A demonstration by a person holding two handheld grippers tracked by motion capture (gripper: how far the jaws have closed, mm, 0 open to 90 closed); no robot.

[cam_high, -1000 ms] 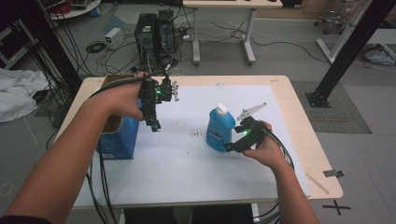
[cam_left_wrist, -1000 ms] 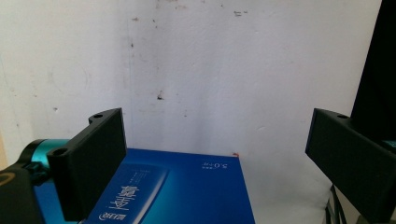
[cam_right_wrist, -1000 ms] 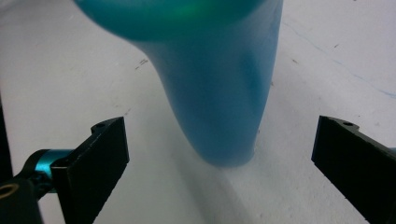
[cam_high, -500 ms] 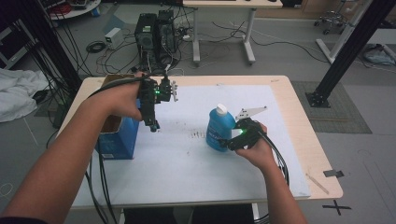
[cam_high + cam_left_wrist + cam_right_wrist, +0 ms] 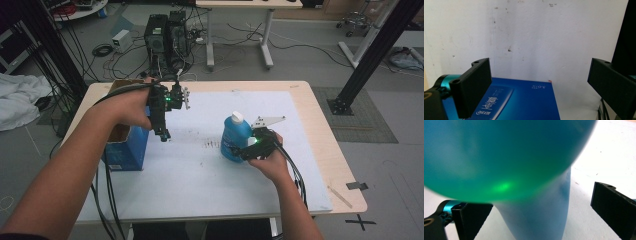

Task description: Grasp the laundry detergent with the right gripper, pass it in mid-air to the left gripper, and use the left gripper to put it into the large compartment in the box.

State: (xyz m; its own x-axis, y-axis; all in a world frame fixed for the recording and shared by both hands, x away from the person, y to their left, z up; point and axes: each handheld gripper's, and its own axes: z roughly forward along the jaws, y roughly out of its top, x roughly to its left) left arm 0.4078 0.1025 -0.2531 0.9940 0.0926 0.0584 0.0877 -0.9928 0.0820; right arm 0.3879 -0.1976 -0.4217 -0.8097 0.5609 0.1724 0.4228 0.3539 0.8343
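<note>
Since the earlier frames the right gripper [image 5: 239, 149] has closed in on the bottle [image 5: 234, 138], its hand sliding left along the bench toward the bottle's near right side; the left gripper [image 5: 164, 136] has stayed where it was. In the right gripper view the jaws stand wide, one on either side of the bottle's lower body [image 5: 536, 215], with clear gaps on both sides, so the bottle is not clamped; the bottle's blue bulk, blurred by closeness, looms across the upper part of that view. The bottle stands upright, white cap on top, on the white sheet [image 5: 200, 175] that covers the bench [image 5: 320, 125], right of the sheet's middle. A patch of dark marks [image 5: 212, 144] lies on the sheet just left of the bottle. Farther left of the bottle, the left gripper hangs above the sheet with its jaws pointing down; in the left gripper view they are spread wide and hold nothing, with the sheet and the blue box [image 5: 524, 102] beneath. The box [image 5: 125, 150], open at the top, stands at the sheet's left edge, well apart from the bottle.
</note>
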